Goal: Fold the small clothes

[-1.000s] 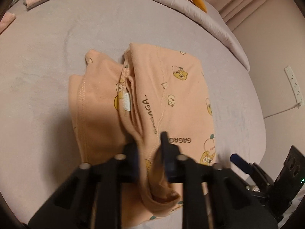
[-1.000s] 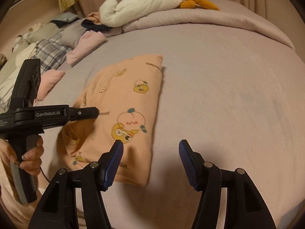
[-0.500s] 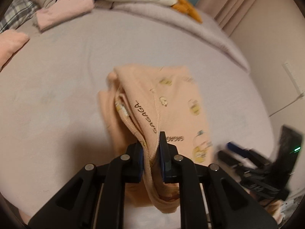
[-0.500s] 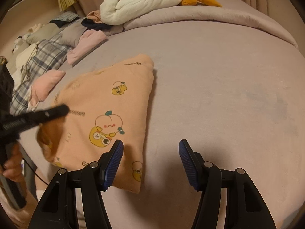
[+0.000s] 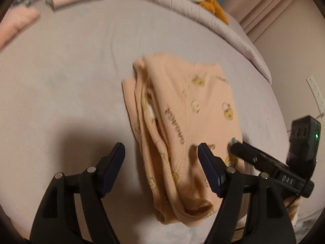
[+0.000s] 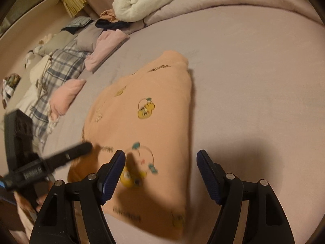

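1. Two pairs of tongs hang over one folded peach garment (image 6: 146, 122) on the bed (image 6: 254, 81). The left tongs (image 5: 161, 166) have just been opening; they stand wide with the garment's layered edge between the pads but not pinched. The right tongs (image 6: 160, 174) have also just been opening, wide and empty, straddling the near corner.
2. As I judge it, the step in hand is letting the fold settle and tidying it. Lift the left tongs straight off so the loose edge is not dragged back open.
3. Any next pinch should take all layers at the open edge together; catching only the top layer would peel the fold apart.
4. The right tongs could press the flat top lightly to steady the bundle while the left evens the ragged side.
5. The garment is soft peach knit printed with small cartoon figures and lettering. From the right wrist it looks smooth and roughly rectangular; from the left wrist its open side shows several loose layers, seams and a white label.
6. Other folded clothes (image 6: 67, 95) lie well apart along the bed's far side.
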`<control>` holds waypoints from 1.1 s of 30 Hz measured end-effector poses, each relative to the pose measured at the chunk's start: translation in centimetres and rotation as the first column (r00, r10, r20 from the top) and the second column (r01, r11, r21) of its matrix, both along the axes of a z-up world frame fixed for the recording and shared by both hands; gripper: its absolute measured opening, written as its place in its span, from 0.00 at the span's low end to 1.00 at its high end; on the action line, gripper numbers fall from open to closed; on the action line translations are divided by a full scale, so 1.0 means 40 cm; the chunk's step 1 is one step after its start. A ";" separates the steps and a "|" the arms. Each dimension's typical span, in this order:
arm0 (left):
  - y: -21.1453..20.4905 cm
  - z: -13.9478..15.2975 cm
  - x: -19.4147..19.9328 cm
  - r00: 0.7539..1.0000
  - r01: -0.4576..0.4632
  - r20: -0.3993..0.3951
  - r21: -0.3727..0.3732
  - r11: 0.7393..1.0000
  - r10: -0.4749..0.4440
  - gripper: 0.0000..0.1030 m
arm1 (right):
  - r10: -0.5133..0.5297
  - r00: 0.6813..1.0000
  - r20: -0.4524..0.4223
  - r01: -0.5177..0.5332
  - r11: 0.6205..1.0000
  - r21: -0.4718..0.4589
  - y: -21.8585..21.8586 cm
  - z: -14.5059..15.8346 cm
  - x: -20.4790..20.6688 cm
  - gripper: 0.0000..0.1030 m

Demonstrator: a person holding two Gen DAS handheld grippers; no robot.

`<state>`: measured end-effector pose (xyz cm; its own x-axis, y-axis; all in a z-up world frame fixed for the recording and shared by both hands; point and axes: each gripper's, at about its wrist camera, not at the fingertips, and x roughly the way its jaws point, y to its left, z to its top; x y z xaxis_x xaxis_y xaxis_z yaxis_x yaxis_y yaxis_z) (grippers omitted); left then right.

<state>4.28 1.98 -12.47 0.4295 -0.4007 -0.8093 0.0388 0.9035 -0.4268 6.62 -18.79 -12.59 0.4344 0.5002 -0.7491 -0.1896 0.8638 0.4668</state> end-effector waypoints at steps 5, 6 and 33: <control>-0.008 -0.028 0.013 1.000 0.013 -0.008 -0.068 0.998 -0.014 0.61 | 0.005 1.000 -0.017 -0.005 1.000 0.026 0.017 -0.025 0.035 0.69; -0.010 -0.032 0.016 1.000 0.021 -0.015 -0.103 0.994 -0.022 0.47 | 0.010 1.000 -0.017 -0.010 0.999 0.045 0.020 -0.029 0.041 0.63; -0.218 0.068 0.141 0.990 0.120 0.074 0.012 0.993 -0.120 0.49 | -0.126 0.987 0.100 0.136 0.985 -0.102 -0.133 0.059 0.127 0.33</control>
